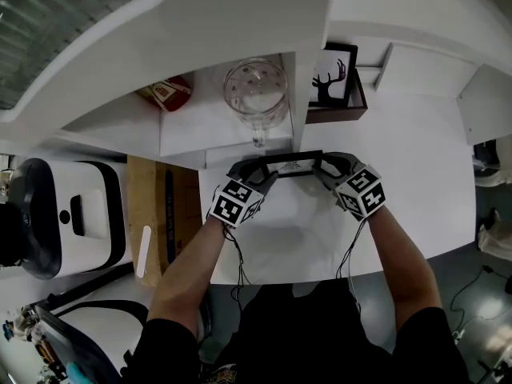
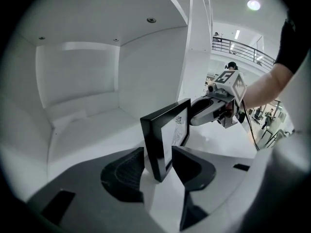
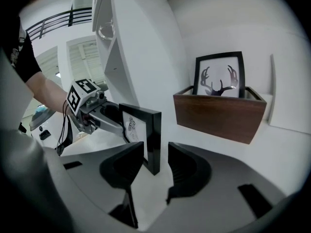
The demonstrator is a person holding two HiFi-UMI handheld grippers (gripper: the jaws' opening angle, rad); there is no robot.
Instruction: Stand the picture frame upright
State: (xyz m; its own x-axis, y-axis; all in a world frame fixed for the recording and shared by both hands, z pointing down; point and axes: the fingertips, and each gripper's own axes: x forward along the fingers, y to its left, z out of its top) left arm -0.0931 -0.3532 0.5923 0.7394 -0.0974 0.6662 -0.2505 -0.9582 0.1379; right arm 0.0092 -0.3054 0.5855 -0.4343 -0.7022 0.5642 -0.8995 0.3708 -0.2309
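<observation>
White tabletop [image 1: 416,158] fills most of the head view, and a white shelf unit [image 1: 240,22] stands on it at the far side. On the floor to the left sits a white appliance [image 1: 72,214] with a black end. To the right of the shelf unit, a dark wooden box [image 3: 218,113] rests on the table and holds a black-framed antler print [image 3: 219,75], which leans back inside it. On the shelf's lower level stands a clear glass mug [image 1: 256,94], with a red packet [image 1: 166,93] further left.

In front of the shelf unit, on the bare table, the picture frame [image 1: 290,165] stands upright on its long edge, black-rimmed, with a pale print behind its glass. The 2 grippers meet it from opposite ends. The left gripper [image 2: 158,171] has the frame's left end between its jaws, which are spread and lie just beside the front and back faces. The right gripper [image 3: 156,166] straddles the right end, jaws spread, with a clear gap on the frame's back side.
</observation>
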